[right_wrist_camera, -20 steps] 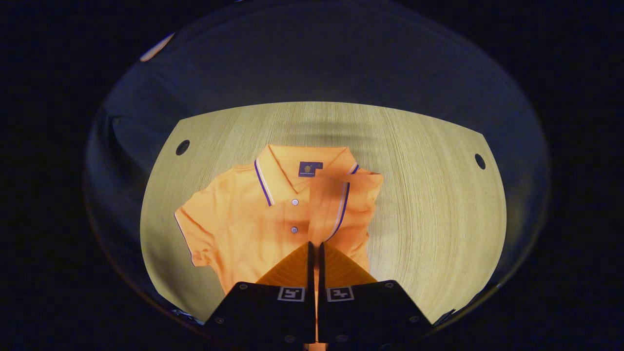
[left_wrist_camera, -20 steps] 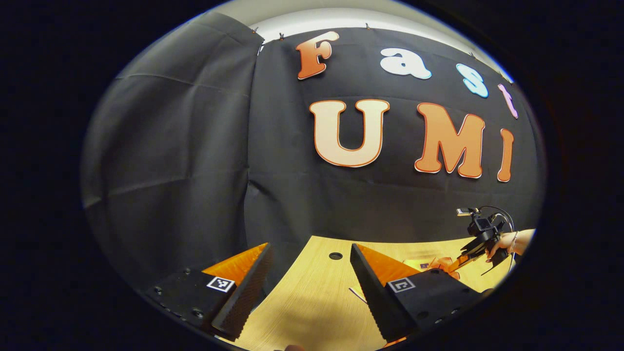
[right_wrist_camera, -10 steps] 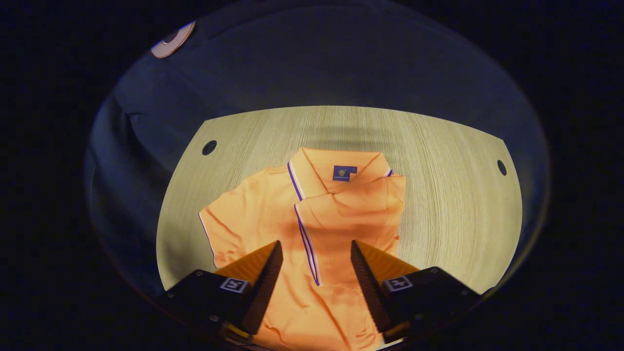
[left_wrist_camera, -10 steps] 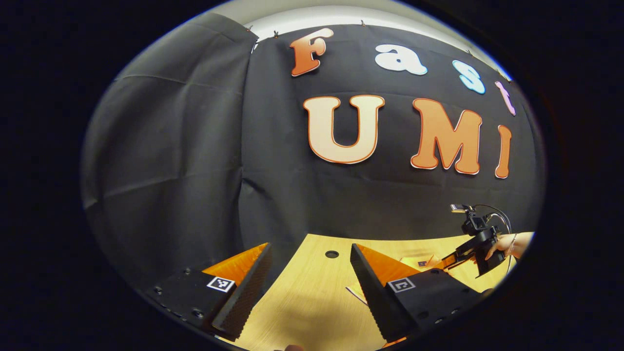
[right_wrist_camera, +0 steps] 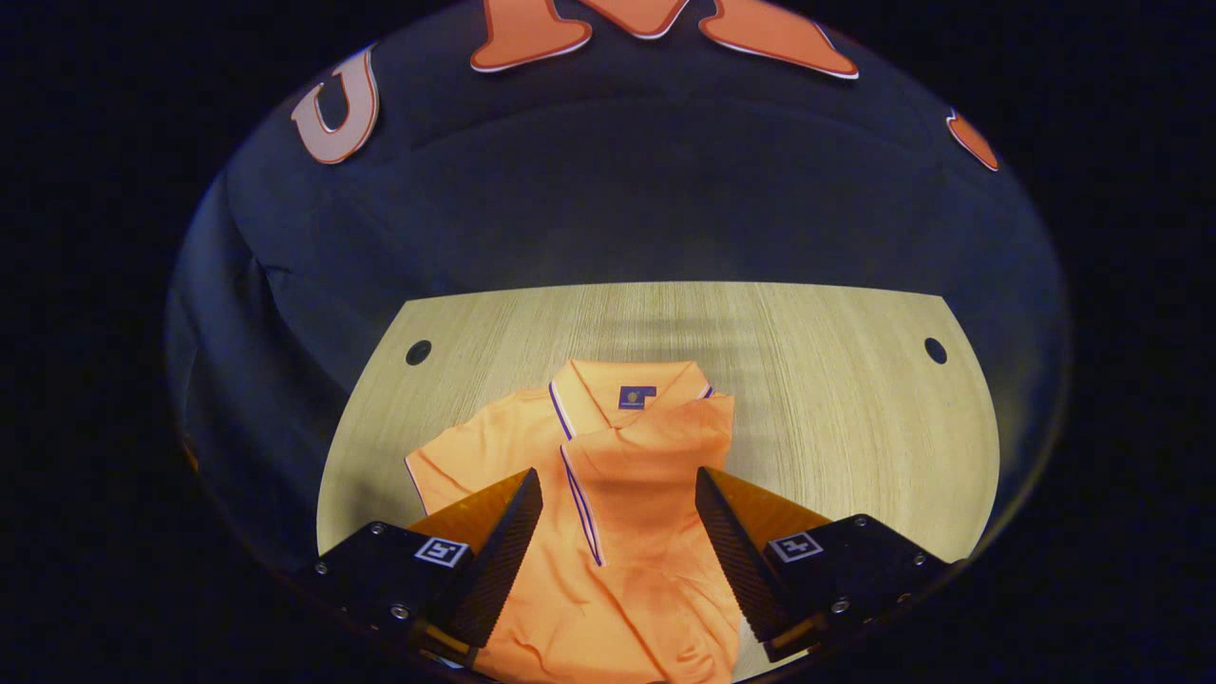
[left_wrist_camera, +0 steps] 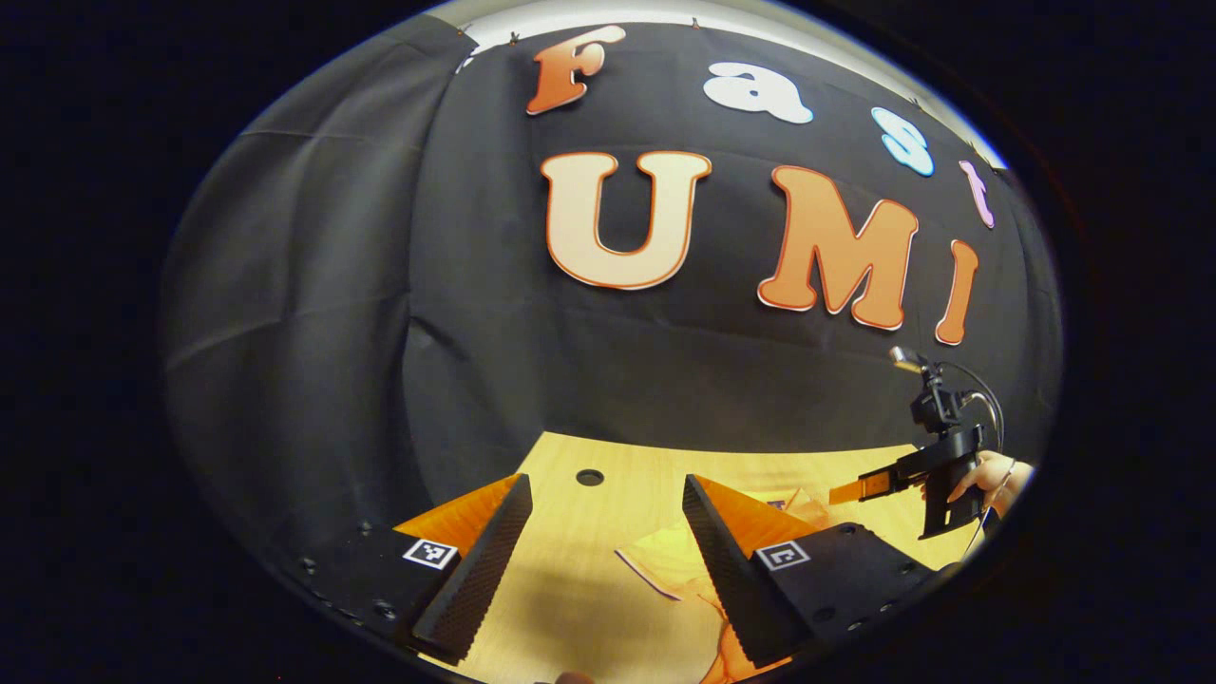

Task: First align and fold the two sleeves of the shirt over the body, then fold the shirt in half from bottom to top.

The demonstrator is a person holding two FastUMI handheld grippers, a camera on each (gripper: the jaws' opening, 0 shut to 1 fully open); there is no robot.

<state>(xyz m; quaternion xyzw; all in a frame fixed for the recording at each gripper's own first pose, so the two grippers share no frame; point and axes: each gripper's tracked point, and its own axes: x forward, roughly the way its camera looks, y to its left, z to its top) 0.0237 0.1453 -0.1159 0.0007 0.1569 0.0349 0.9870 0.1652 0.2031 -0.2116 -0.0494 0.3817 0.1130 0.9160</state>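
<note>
Right gripper: jaws wide apart, nothing held, hovering over the shirt; it let go of the sleeve a second ago. That sleeve is now folded across the body, below the collar. Shirt lies flat mid-table. Left gripper: also wide open, empty, near the shirt's edge.

Quick count from what I saw: there was one orange polo shirt on one wooden table. The table had two round holes, one at the far left and one at the far right. Two grippers total, the left gripper and the right gripper, each with two fingers. One hand was visible too.
</note>
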